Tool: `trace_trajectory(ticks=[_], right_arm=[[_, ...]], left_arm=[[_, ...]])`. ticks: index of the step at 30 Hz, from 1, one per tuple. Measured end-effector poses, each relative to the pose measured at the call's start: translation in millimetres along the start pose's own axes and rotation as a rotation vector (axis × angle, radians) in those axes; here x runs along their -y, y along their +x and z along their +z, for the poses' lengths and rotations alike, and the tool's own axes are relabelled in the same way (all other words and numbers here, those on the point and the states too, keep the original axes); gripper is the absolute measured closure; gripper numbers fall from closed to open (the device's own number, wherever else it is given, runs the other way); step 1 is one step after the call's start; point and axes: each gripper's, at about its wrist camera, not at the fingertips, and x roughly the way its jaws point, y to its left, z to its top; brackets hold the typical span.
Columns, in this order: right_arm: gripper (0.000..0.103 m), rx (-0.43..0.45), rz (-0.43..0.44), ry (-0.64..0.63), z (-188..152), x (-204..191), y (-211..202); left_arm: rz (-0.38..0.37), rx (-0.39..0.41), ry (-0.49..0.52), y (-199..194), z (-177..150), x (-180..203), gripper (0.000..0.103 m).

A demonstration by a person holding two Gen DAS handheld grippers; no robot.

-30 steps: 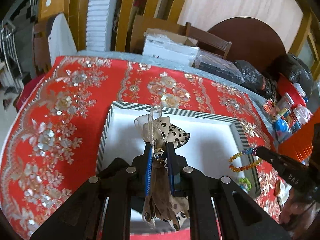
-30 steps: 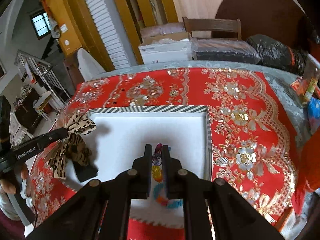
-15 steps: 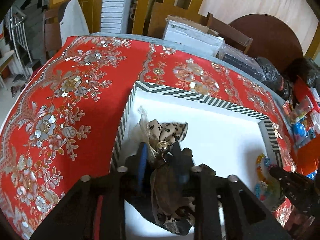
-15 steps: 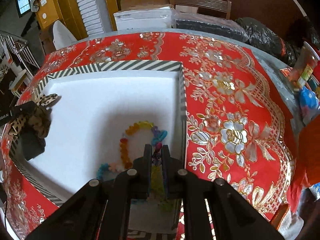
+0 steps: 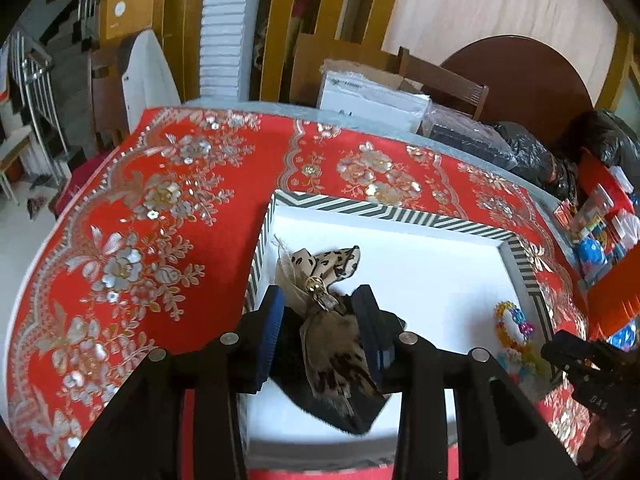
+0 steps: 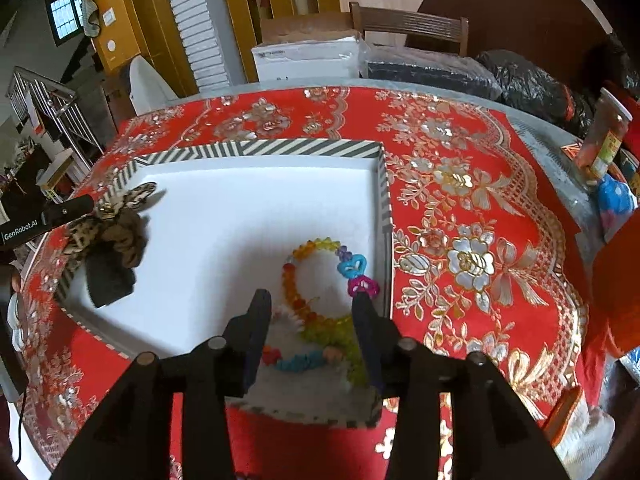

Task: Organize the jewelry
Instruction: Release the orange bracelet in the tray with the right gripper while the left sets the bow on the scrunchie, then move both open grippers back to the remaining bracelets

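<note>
**Both jaws open over the tray, bow and bracelet lying inside**

Your left gripper [image 5: 320, 320] has its jaws spread wide. The leopard-print bow [image 5: 324, 312] sits between the blue pads [image 5: 274, 328] with a gap on each side, so nothing is clamped. The bow lies partly on a black block [image 5: 348, 404] in the tray's left-hand part, close to the striped wall. Its gold clasp [image 5: 316, 286] faces up, near the jaw tips.

Your right gripper [image 6: 312, 320] is open too. The jaws straddle the near part of the beaded bracelet [image 6: 316, 312], not touching it as far as the right wrist view shows. The bracelet lies flat on the white floor of the tray [image 6: 260, 148], just beside the right-hand wall. Its orange and yellow beads arc away from you, and the blue charm [image 6: 352, 265] and magenta charm [image 6: 363, 286] sit at the right side of the loop.

Bow and bracelet are well apart, at opposite sides of the tray. The tray rests on the bench, which is covered by a red floral tablecloth [image 6: 460, 208].

In the left wrist view the bracelet [image 5: 516, 328] shows at the tray's right wall, with your right gripper's tip [image 5: 560, 350] just beside it. In the right wrist view the bow [image 6: 108, 224] shows at the far left, with the left gripper [image 6: 60, 214] next to it.
</note>
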Motion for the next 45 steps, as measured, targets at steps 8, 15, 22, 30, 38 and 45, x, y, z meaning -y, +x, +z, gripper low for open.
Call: trace_trajectory(ticks=[8,15,22,30,38,45], right_arm=[[0.050,0.040,0.044,0.022,-22,-5,-39],[0.047,0.061,0.049,0.028,-51,-10,-66],[0.047,0.076,0.060,0.032,-76,-12,-86],[0.046,0.101,0.075,0.028,-99,-16,-109],[0.046,0.102,0.098,0.032,-116,-19,-121],[0.046,0.094,0.097,0.040,-127,-15,-124]], left_arm=[[0.009,0.032,0.064,-36,-24,19,0.076],[0.014,0.040,0.093,-62,-53,30,0.076],[0.013,0.046,0.123,-88,-82,38,0.076],[0.019,0.065,0.153,-113,-108,46,0.076],[-0.002,0.054,0.156,-124,-127,51,0.076],[-0.046,0.009,0.128,-125,-136,45,0.076]])
